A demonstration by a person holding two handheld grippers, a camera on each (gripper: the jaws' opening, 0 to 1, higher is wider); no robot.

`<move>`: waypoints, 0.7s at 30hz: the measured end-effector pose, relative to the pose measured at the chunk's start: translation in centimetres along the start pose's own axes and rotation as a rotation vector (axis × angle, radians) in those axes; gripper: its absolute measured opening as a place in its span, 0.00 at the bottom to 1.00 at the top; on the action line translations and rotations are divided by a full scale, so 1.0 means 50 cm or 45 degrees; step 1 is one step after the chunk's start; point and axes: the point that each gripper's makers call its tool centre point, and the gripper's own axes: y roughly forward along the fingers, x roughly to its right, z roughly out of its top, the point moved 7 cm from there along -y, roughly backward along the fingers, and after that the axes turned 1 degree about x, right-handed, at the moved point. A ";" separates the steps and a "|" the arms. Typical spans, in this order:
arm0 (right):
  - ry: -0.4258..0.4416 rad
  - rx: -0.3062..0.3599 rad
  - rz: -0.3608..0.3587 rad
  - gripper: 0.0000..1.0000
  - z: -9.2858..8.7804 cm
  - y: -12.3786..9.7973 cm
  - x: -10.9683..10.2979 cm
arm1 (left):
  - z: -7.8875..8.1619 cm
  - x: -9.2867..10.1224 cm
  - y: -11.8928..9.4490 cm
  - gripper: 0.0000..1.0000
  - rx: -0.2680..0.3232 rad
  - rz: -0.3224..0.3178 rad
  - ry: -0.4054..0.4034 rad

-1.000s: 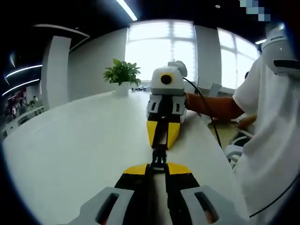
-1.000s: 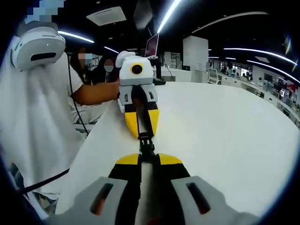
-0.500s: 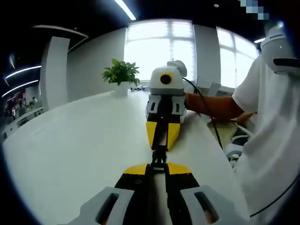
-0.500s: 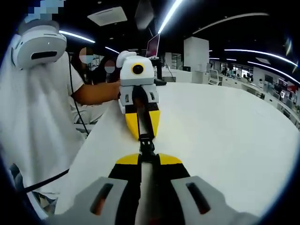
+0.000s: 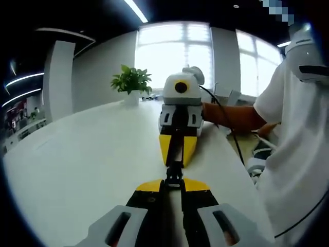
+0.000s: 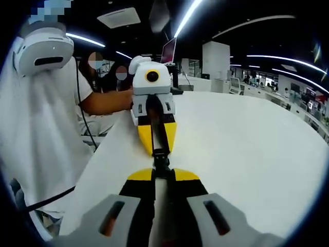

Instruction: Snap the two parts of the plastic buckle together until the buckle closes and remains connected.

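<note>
Facing tip to tip: left gripper [image 5: 173, 183] and right gripper [image 6: 160, 172], each clamped on 1 end of black buckle [image 5: 174, 170], its long axis spanning between them above white table [image 5: 82, 159].

The left gripper [image 5: 173, 186] and right gripper [image 5: 176, 154] faced each other tip to tip above the surface [image 5: 82, 159], near its edge beside the person [image 5: 293, 134]. The buckle [image 5: 174, 174] sat between them, its ends within both pairs of fingers. A potted plant [image 5: 131, 83] stood at the surface's far edge.
</note>
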 end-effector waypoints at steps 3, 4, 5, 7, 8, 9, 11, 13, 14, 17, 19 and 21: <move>0.005 -0.004 0.001 0.11 0.000 0.001 -0.003 | -0.001 -0.001 -0.002 0.11 -0.002 -0.004 -0.007; 0.007 -0.003 0.000 0.11 0.000 0.001 -0.005 | 0.000 -0.001 -0.002 0.11 -0.002 -0.005 -0.006; 0.007 -0.002 0.000 0.11 0.000 0.002 -0.005 | 0.000 0.000 -0.002 0.11 -0.003 -0.005 -0.007; 0.006 -0.001 -0.001 0.11 0.001 0.003 -0.007 | -0.001 -0.003 -0.003 0.10 -0.003 -0.005 -0.011; 0.006 -0.001 -0.002 0.11 0.001 0.003 -0.008 | -0.001 -0.003 -0.003 0.10 -0.004 -0.005 -0.015; 0.006 -0.001 -0.003 0.11 0.001 0.003 -0.008 | -0.001 -0.003 -0.003 0.10 -0.003 -0.005 -0.011; 0.006 -0.002 -0.003 0.11 0.001 0.004 -0.009 | -0.001 -0.004 -0.003 0.10 -0.006 -0.007 -0.011; 0.007 -0.003 -0.005 0.10 0.000 0.002 -0.007 | 0.000 -0.004 -0.003 0.10 -0.009 -0.007 -0.013; 0.004 -0.004 -0.007 0.10 0.000 0.002 -0.007 | 0.000 -0.004 -0.002 0.10 -0.010 -0.005 -0.012; 0.004 -0.003 -0.010 0.10 -0.001 0.002 -0.005 | 0.000 -0.004 -0.001 0.10 -0.009 -0.003 -0.011; 0.002 -0.003 -0.011 0.10 -0.001 0.002 -0.005 | -0.001 -0.004 -0.001 0.09 -0.009 -0.002 -0.011; 0.002 -0.002 -0.007 0.10 -0.001 0.002 -0.003 | -0.001 -0.005 0.000 0.09 -0.009 -0.007 -0.010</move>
